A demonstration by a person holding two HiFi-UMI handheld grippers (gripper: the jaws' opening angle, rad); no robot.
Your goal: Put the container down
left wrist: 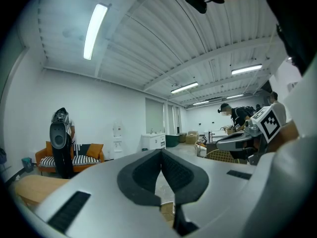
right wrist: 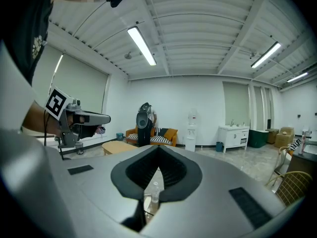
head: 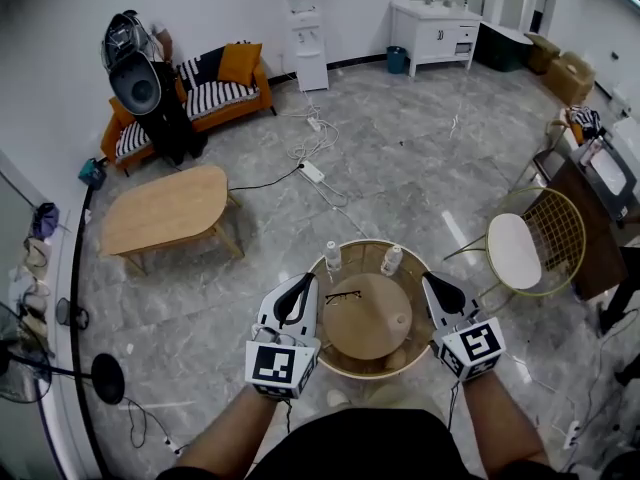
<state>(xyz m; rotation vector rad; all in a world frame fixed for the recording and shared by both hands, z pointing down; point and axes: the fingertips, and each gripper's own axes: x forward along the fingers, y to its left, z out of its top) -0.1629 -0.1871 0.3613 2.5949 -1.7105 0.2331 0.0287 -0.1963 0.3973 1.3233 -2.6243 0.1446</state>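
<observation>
With both closed on nothing, left gripper (head: 305,282) at the table's (head: 350,370) 9 o'clock and right gripper (head: 431,282) at 3, we fear a careless right sweep could topple the container (head: 400,320) (the small cup, we take it) standing near 3 o'clock

Bright, even light comes from ceiling tubes (right wrist: 141,45) (floor (head: 400,168) gleams faintly); fisheye bends edges, wide-angle corners darken.
</observation>
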